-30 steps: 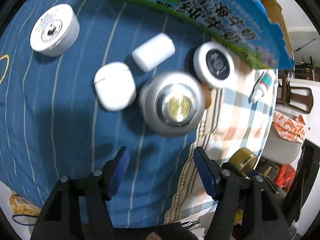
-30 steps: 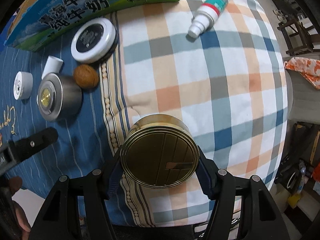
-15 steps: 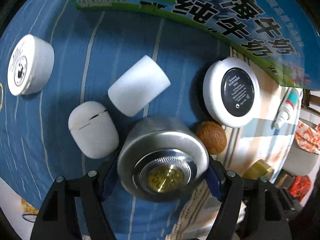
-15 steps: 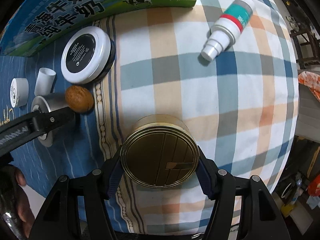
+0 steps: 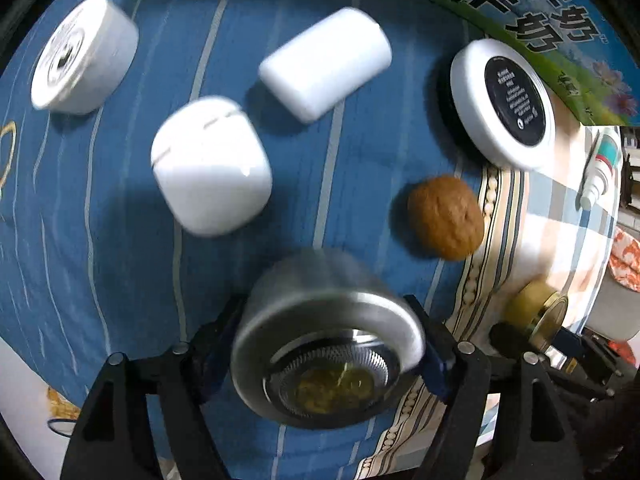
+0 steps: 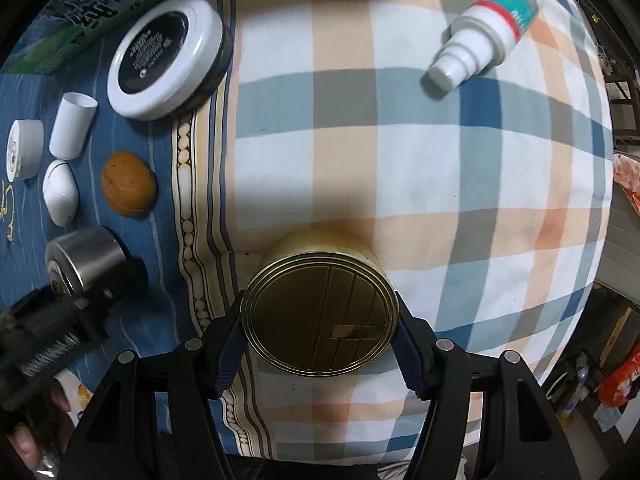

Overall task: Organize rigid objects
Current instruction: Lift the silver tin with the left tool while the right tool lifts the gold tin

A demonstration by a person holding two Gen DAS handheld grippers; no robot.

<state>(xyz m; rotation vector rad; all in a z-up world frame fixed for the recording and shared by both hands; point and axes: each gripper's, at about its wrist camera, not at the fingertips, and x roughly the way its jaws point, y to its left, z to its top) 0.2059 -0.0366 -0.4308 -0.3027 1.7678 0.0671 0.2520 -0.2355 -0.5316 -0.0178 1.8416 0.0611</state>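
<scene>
My left gripper (image 5: 324, 344) is shut on a silver metal tin (image 5: 320, 320) with a mesh-ringed lid, held over the blue striped cloth; it also shows in the right wrist view (image 6: 84, 256). My right gripper (image 6: 320, 332) is shut on a round gold tin (image 6: 320, 316) over the plaid cloth; the gold tin also shows at the left wrist view's right edge (image 5: 536, 312). A walnut (image 5: 444, 220), a white earbud case (image 5: 208, 164), a white cap (image 5: 324, 64), a white round jar (image 5: 80, 56) and a white tin with a black lid (image 5: 504, 104) lie beyond the silver tin.
A white dropper bottle (image 6: 484, 28) with a teal label lies on the plaid cloth at the far right. A blue and green milk carton (image 5: 540, 12) lies flat along the far edge. Furniture and clutter stand past the bed's right side.
My left gripper came down around the silver tin, shut on it, and has drawn it back from the walnut and the white items. My right gripper still holds the gold tin and has moved slightly forward.
</scene>
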